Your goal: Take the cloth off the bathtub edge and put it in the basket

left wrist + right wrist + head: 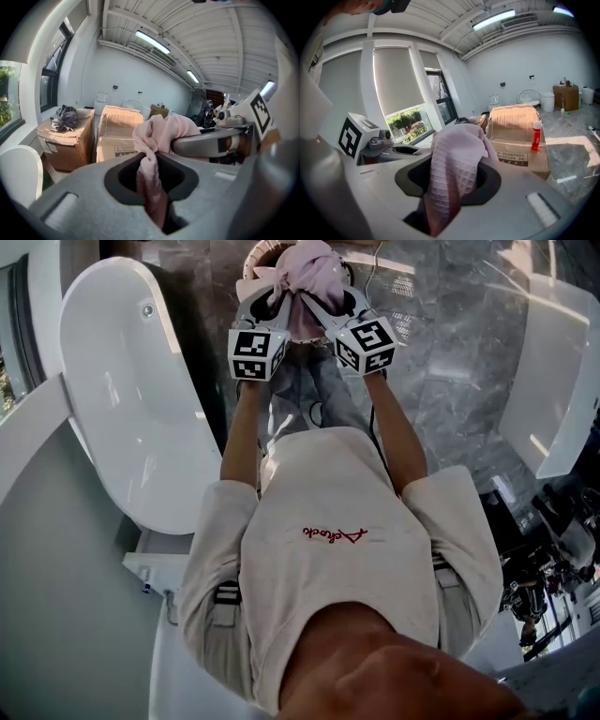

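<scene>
A pink waffle-weave cloth [314, 277] hangs bunched between both grippers, just above the round rim of the basket [261, 253] at the top of the head view. My left gripper [281, 304] is shut on one part of the cloth [152, 140], which runs down through its jaws. My right gripper [323, 307] is shut on another fold of the cloth [454, 159]. The two grippers sit close together, tips almost meeting. The white bathtub [131, 381] lies to the left, apart from the cloth. Most of the basket is hidden by the cloth.
Cardboard boxes [117, 133] stand ahead on the floor, one with dark clothing on top [64, 117], another with a red bottle [536, 136]. A grey marble floor [450, 371] spreads to the right. A second white fixture [562, 381] stands at the far right.
</scene>
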The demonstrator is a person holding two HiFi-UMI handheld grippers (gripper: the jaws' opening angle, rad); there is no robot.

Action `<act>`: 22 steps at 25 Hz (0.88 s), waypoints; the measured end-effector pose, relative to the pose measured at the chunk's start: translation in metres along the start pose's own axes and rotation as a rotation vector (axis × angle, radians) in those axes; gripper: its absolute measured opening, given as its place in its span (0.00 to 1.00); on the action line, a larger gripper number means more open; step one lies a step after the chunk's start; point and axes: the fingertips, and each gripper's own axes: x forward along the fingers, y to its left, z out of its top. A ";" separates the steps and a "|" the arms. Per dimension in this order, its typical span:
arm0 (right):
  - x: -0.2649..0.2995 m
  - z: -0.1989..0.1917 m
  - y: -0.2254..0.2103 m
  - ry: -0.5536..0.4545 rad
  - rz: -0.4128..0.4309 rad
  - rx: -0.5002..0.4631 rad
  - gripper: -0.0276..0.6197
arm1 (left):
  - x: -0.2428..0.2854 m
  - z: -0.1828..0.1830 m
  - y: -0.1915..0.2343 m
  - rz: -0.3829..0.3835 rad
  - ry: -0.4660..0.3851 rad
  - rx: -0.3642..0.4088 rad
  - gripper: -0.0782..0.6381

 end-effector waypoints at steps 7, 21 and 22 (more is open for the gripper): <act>0.044 -0.088 -0.045 0.180 -0.079 0.078 0.69 | 0.035 -0.096 0.036 0.033 0.199 -0.083 0.57; 0.037 -0.090 -0.050 0.158 -0.095 0.092 0.48 | 0.027 -0.088 0.036 0.066 0.162 -0.082 0.58; 0.036 -0.088 -0.050 0.159 -0.097 0.091 0.45 | 0.024 -0.087 0.037 0.076 0.156 -0.080 0.53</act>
